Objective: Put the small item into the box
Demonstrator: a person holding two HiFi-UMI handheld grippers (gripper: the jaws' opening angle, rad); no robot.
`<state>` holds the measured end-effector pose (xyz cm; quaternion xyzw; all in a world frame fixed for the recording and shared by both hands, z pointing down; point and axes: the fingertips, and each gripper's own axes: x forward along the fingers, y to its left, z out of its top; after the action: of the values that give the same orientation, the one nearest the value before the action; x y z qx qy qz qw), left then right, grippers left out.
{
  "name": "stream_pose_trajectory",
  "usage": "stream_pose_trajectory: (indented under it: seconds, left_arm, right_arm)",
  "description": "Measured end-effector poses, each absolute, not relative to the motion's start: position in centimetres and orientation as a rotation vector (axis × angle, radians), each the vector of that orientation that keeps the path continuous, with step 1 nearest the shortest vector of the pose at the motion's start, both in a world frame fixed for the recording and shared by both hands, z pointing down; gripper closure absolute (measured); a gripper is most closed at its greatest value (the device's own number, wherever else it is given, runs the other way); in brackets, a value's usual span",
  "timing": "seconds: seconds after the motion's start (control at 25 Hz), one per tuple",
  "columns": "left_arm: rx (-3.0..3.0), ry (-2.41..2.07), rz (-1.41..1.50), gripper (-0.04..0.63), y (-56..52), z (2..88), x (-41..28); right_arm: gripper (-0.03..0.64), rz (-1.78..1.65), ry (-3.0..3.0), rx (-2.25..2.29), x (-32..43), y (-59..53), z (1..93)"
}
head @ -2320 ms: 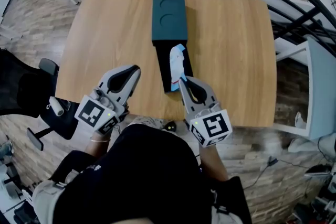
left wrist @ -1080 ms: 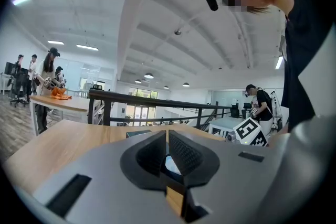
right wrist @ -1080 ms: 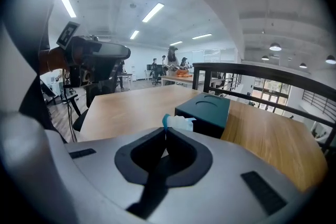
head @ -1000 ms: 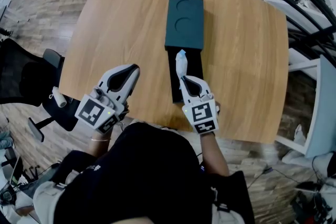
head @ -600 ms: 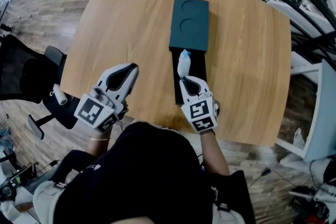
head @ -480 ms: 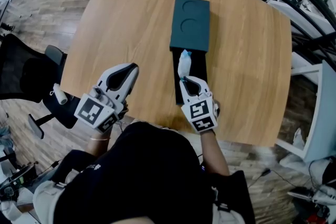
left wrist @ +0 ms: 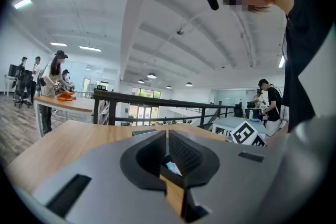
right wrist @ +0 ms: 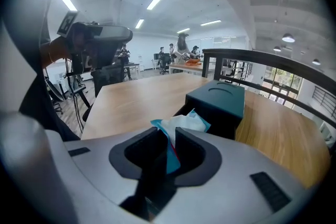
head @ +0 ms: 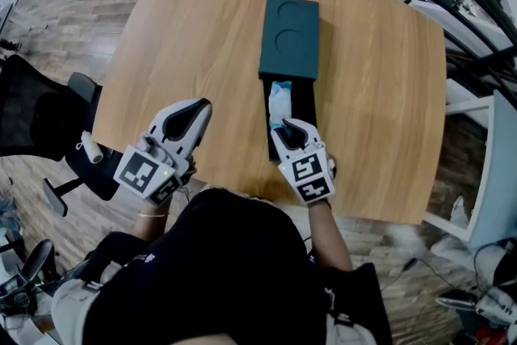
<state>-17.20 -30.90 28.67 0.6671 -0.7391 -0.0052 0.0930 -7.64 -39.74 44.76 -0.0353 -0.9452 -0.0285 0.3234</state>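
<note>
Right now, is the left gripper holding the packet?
No, the packet is clamped in the right gripper; the left gripper holds nothing.

The right claw has a smooth pale-grey plastic shell and matt black pads. Pinched between those pads is a white-and-blue film packet, soft, crinkled and faintly glossy. Just ahead of it, the dark teal rectangular box looks matt, like card. Beneath both, the light wooden table shows fine grain under a smooth satin finish. On the left claw, the black pads are finely dimpled.
</note>
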Motion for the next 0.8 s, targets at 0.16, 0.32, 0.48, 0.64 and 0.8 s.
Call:
stream_pose_trajectory:
  seconds: [0.16, 0.32, 0.48, 0.64, 0.8]
  left_arm:
    - [1.984, -2.200, -0.020, 0.571, -30.8, 28.4, -17.0]
    - [1.999, -2.184, 0.001, 0.571, -30.8, 28.5, -16.5]
    - [2.017, -2.178, 0.002, 0.571, -30.9, 28.4, -16.1]
    - [2.034, -2.167, 0.002, 0.571, -31.0, 28.1, -15.4]
    - [2.048, -2.156, 0.007, 0.571, -31.0, 28.0, -14.5]
  right_arm:
    - [0.505, -0.076, -2.495, -0.081, -7.4, -39.5, 44.3]
    - [0.505, -0.034, -2.534, -0.087, -7.3, -39.2, 43.4]
    - [0.507, 0.032, -2.600, -0.065, -7.1, -39.0, 41.6]
    - [0.575, 0.092, -2.696, -0.020, -6.7, -39.4, 39.0]
    - [0.584, 0.129, -2.781, 0.012, -5.8, -39.7, 36.6]
